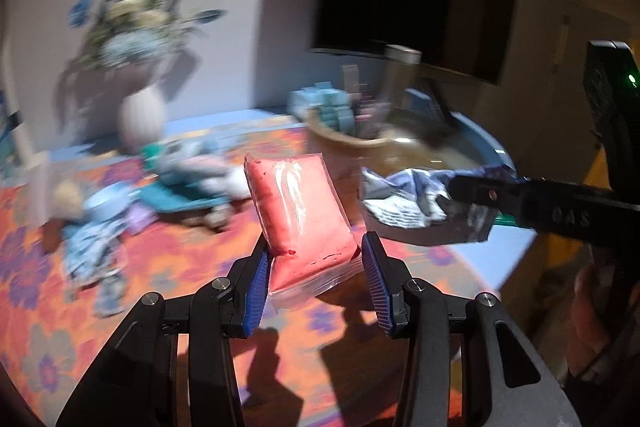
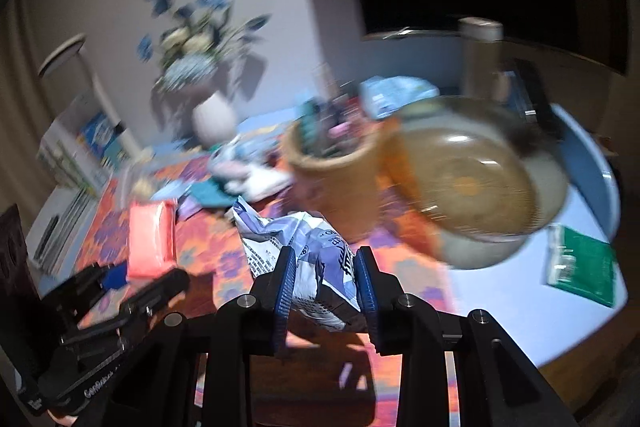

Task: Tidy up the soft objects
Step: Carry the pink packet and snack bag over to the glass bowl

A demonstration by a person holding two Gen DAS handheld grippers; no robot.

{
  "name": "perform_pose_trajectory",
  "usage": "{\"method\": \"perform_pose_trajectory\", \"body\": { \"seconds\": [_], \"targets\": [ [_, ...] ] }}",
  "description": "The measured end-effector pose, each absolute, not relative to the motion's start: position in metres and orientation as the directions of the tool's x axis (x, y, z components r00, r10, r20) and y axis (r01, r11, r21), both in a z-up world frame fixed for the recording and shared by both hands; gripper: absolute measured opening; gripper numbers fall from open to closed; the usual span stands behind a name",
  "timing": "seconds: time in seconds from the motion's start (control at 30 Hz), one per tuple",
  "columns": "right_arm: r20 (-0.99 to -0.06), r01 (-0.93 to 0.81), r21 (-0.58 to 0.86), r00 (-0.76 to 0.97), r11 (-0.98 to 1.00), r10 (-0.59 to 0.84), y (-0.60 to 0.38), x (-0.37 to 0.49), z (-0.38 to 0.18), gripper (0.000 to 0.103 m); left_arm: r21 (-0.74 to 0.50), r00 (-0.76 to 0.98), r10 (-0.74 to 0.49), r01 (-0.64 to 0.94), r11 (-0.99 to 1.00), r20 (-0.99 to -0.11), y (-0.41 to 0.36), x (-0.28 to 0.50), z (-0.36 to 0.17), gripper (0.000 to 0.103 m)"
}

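While both my hands hang above the table, the scene reads like this:

Left hand-held gripper (image 1: pixel 316 267): my blue-padded jaws are clamped on the lower end of a pink soft packet in clear plastic wrap (image 1: pixel 298 203), which stands up tilted between the pads, clear of the table.

Right hand-held gripper (image 2: pixel 325 277): its blue pads squeeze a crumpled white and blue printed plastic bag (image 2: pixel 296 247); the bag bulges forward past the fingertips, off the table.

Relation of the two: in the left wrist view the crumpled bag (image 1: pixel 404 199) hangs just to the right of the pink packet, apart from it; in the right wrist view the pink packet (image 2: pixel 152 239) shows to the left with my left gripper (image 2: pixel 132 279) below it.

Table (image 2: pixel 500 307): round, pale blue top, partly covered by an orange cloth with purple flowers (image 1: pixel 180 255).

Behind the held things: a tan round container full of small items (image 2: pixel 332 163), a brown glass plate (image 2: pixel 468 179) beside it, and a pale vase of blue and cream flowers (image 1: pixel 140 115) by the wall.

Far left of the cloth: a blurred heap of blue, teal and white soft items (image 1: pixel 188 179).

Right edge of the table: a flat green packet (image 2: pixel 580 263) lying on the blue top.

Sharpness: the background is motion-blurred in both views.
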State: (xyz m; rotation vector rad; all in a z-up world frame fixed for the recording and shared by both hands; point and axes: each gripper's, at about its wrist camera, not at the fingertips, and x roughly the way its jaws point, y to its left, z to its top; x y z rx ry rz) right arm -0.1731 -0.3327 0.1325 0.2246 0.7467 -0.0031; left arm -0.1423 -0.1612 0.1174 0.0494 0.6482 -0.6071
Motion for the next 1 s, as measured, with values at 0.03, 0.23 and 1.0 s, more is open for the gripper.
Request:
{"method": "perform_pose_trajectory", "body": {
  "seconds": [0.03, 0.23, 1.0],
  "targets": [
    [-0.667, 0.099, 0.202, 0.742, 0.974, 0.063, -0.341, -0.177, 0.137, 0.026, -0.141, 0.62, -0.53, 0.564, 0.814, -0.579, -0.17, -0.143, 0.119, 0.041],
    [-0.64, 0.201, 0.229, 0.769, 0.953, -0.009, -0.396, -0.185, 0.158, 0.013, -0.14, 0.549, -0.606, 0.664, 0.735, -0.575, -0.236, -0.135, 0.131, 0.041],
    [-0.59, 0.015, 0.199, 0.8, 0.98, 0.108, -0.454, -0.19, 0.134, 0.067, -0.128, 0.544, -0.586, 0.659, 0.741, -0.601, -0.249, -0.119, 0.112, 0.041]
  ]
}}
